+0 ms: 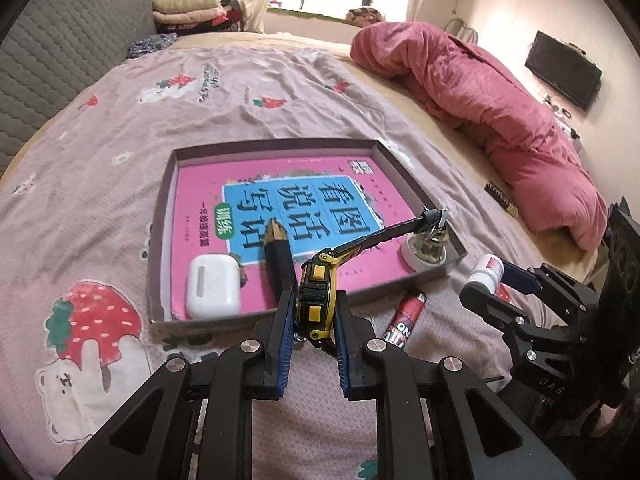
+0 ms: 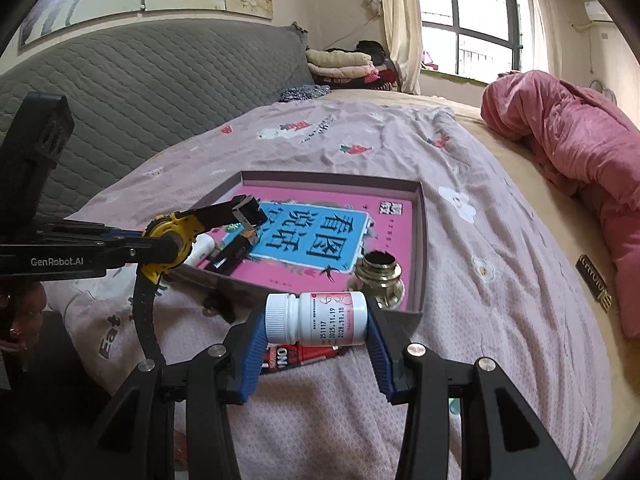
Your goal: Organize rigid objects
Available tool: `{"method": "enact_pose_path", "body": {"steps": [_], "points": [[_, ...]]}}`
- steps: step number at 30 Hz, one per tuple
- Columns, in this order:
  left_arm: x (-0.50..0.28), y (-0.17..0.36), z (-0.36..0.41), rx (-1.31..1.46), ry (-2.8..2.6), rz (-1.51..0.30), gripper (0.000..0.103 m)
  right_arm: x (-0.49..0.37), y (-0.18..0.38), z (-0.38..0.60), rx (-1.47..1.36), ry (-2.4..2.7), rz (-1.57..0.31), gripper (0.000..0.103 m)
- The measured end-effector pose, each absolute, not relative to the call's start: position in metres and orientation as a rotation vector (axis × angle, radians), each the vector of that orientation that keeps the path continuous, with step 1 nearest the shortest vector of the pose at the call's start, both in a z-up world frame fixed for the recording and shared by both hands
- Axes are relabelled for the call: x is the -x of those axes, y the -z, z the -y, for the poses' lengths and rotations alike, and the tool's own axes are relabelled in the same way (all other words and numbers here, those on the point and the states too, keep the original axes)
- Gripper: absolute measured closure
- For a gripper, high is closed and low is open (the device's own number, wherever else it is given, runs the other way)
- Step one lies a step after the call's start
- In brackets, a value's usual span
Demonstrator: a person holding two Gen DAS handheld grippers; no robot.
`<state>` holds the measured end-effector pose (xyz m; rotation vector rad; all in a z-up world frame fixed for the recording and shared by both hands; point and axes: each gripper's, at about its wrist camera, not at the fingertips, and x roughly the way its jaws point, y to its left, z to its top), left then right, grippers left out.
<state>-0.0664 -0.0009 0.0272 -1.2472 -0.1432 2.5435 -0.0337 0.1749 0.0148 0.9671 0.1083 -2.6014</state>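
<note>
Holding one watch (image 1: pixel 316 304) in left tongs (image 1: pixel 311 322), one bottle (image 2: pixel 316 319) in right tongs (image 2: pixel 316 344).

Bedroom – bed (image 1: pixel 120 184) w/ grey headboard (image 2: pixel 160 80), bright window (image 2: pixel 468 20), maybe TV (image 1: pixel 562 70).

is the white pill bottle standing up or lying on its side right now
On its side. The white pill bottle is held crosswise in the right hand-held gripper, its ribbed cap pointing left and its base right, lifted above the bedsheet.
</note>
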Motion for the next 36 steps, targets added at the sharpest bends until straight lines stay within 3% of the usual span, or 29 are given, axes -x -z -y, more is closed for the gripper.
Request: {"method": "enact_pose_path", "body": {"steps": [11, 36], "points": [[0.065, -0.048, 0.012, 1.163, -2.601, 0.157, 0.084, 0.038, -0.035, -0.172, -0.899, 2.643, -0.084, 0.057], [0.077, -0.063, 0.061, 1.113, -2.72, 0.37, 0.084, 0.05, -0.058, -0.156, -0.811, 2.671, -0.087, 0.057]]}}
